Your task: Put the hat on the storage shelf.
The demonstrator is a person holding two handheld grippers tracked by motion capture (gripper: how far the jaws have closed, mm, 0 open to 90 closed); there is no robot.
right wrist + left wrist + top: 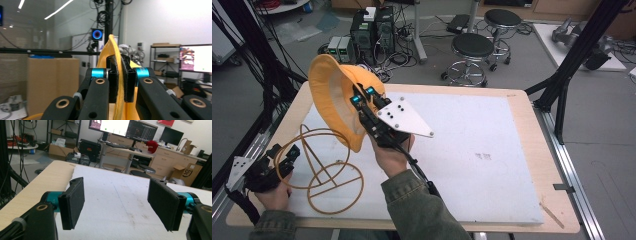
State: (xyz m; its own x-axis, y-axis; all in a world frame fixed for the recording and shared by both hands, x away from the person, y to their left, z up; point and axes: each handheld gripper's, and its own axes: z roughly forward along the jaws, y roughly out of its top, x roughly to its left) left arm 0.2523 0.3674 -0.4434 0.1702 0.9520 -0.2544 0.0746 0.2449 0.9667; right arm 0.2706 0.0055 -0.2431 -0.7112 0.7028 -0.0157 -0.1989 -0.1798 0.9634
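Orange hat (119,100) edge-on between right gripper's (119,75) jaws, right gripper view.

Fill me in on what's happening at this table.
A person works with a gripper in each hand. The right gripper is clamped on the edge of an orange hat and holds it up above the table, next to a wire stand. The left gripper sits low by the table's left edge, jaws wide open with nothing between them.

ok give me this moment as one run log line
right gripper: shut on yellow hat, held up above wire stand | left gripper: open, holding nothing, by stand at table left edge
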